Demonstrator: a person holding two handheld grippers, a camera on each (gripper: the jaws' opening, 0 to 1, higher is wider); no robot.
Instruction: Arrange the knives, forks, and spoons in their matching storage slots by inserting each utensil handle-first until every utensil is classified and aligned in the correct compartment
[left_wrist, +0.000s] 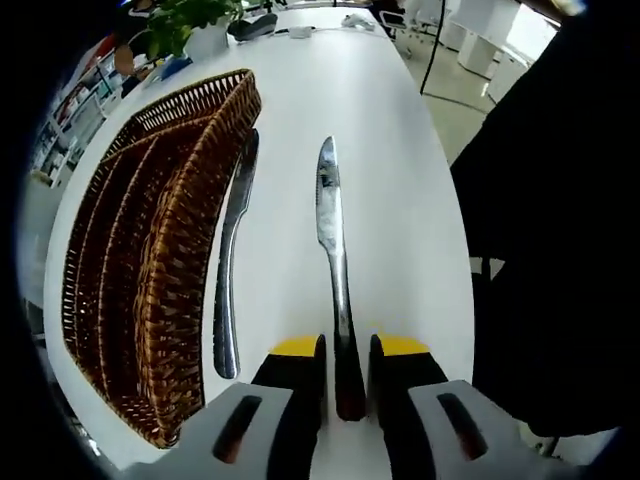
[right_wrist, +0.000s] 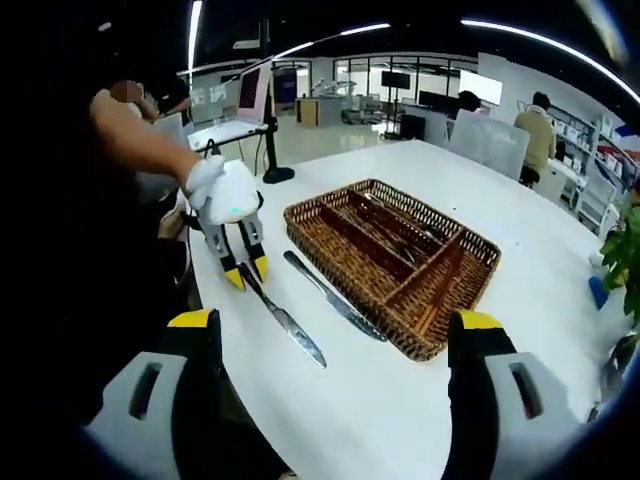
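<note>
Setting: open office with ceiling strip lights, desks and seated people in the background; work was done on a long white table (right_wrist: 520, 230).
Wicker tray: a brown woven cutlery basket (right_wrist: 395, 250) with long divided slots sat on the table; in the left gripper view it lay (left_wrist: 150, 260) to the left of the loose cutlery. Some utensils seemed to lie inside, but their kind could not be told.
Held knife: a steel table knife (left_wrist: 332, 240) lay flat on the table, blade pointing away, handle end between the left gripper's jaws; in the right gripper view it (right_wrist: 285, 320) ran from that gripper towards the camera.
Second knife: another table knife (left_wrist: 230, 270) lay just beside the basket's long wall, seen also at (right_wrist: 335, 297), apart from the first.
Left gripper: (left_wrist: 346, 350) jaws closed in on the knife handle; seen from the other side (right_wrist: 246, 272), held by a person's hand.
Right gripper: (right_wrist: 330, 330) jaws spread wide, nothing between them, raised above the table.
Plant: green leaves (left_wrist: 185, 20) at the table's far end.
</note>
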